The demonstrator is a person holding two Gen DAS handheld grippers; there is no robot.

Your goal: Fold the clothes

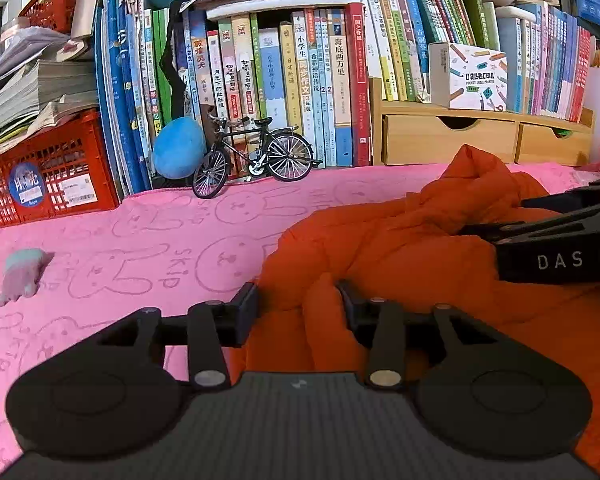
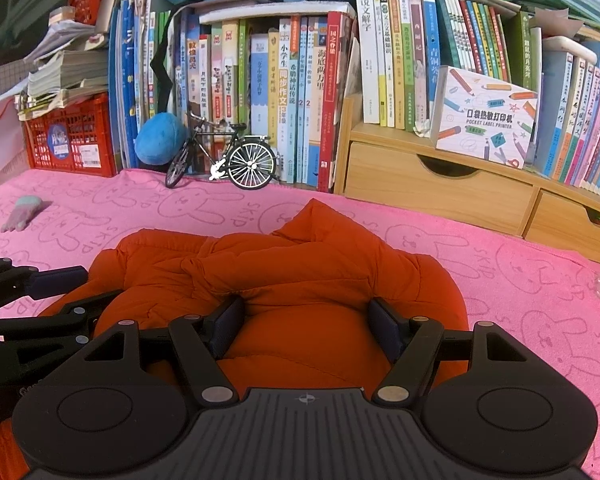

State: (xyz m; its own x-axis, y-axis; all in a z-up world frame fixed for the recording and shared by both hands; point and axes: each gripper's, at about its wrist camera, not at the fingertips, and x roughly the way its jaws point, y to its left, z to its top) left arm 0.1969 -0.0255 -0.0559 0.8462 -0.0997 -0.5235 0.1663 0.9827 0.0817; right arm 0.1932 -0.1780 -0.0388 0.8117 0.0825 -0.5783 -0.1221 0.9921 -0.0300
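Item 1: puffy orange quilted jacket (image 2: 300, 276), bunched in a heap on the pink rabbit-print towel cloth (image 1: 140, 240). In your right wrist view it fills the centre and 6 o'clock; in your left wrist view it lies from centre out to 3 o'clock.

Item 2: your left gripper (image 1: 298, 304). Jaws partly apart, a fold of the jacket bulging between them; the right pad presses into the fabric, the left pad sits at the jacket's edge. Whether it truly grips, you cannot tell.

Item 3: your right gripper (image 2: 306, 320). Jaws wide, a thick mound of the jacket filling the gap, both pads touching the fabric; the hold looks like a grasp on the jacket.

Item 4: small black model bicycle (image 1: 256, 156), standing at 12 o'clock of the jacket against the row of upright books (image 1: 284, 80).

Item 5: red plastic lattice crate (image 1: 48, 176), at 9 to 10 o'clock.

Item 6: small pale grey-and-teal soft toy (image 1: 20, 276), lying on the cloth at 9 o'clock, well apart from the jacket.

Item 7: light wooden drawer unit (image 2: 440, 188), at 2 o'clock.
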